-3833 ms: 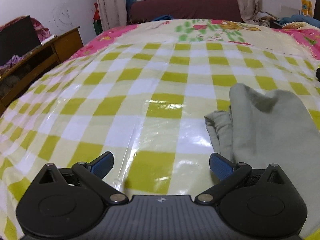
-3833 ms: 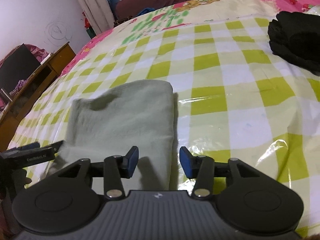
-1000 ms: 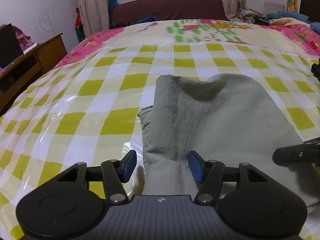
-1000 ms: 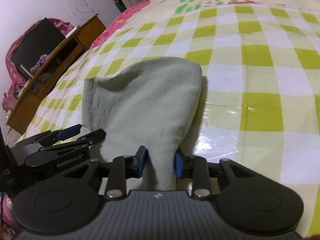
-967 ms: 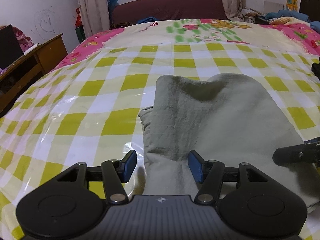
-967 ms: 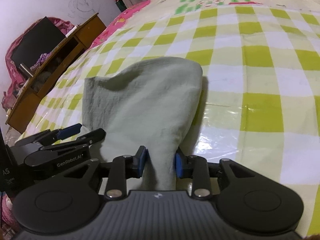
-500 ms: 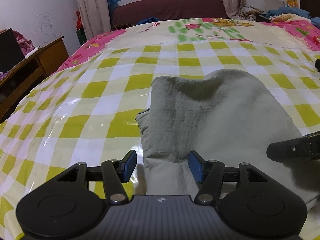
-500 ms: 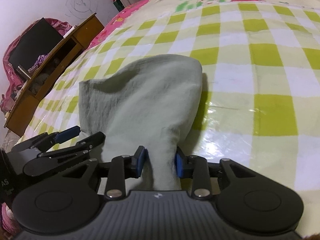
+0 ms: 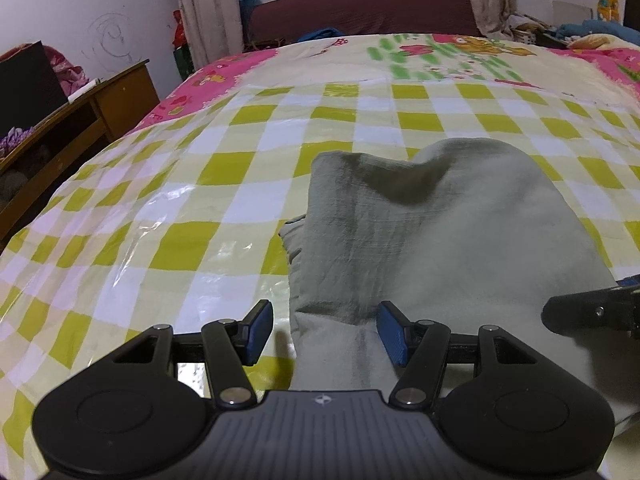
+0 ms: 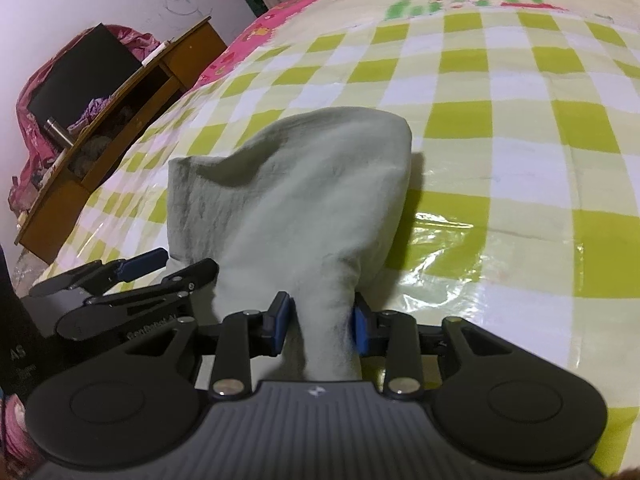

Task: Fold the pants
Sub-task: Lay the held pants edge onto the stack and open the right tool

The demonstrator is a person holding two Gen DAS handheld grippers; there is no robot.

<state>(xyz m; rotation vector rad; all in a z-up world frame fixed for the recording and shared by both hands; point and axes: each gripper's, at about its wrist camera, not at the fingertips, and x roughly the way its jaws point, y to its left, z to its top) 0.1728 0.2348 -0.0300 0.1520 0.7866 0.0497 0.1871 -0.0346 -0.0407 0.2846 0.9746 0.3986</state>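
Grey-green pants (image 9: 440, 232), folded into a thick pad, lie on the checked bed cover (image 9: 160, 240). Their near end rises towards both grippers. My left gripper (image 9: 326, 334) stands open around the near left part. Its right pad touches the cloth and its left pad stands clear of it. In the right wrist view the pants (image 10: 312, 200) narrow into a bunch that runs between the blue pads of my right gripper (image 10: 320, 324), which is shut on it. The left gripper (image 10: 160, 268) shows at the pants' left edge. A right finger (image 9: 592, 312) pokes in at the left wrist view's right side.
A wooden desk (image 9: 100, 120) with a black box stands beside the bed on the left. A dark red couch (image 9: 360, 4) and curtains (image 9: 204, 8) are at the far end. The glossy checked cover (image 10: 520, 160) stretches away to the right of the pants.
At first both grippers stood open, the left one wide and off to the pants' left. Now the right is shut on the near edge. In the last second both drifted slightly with the cloth.
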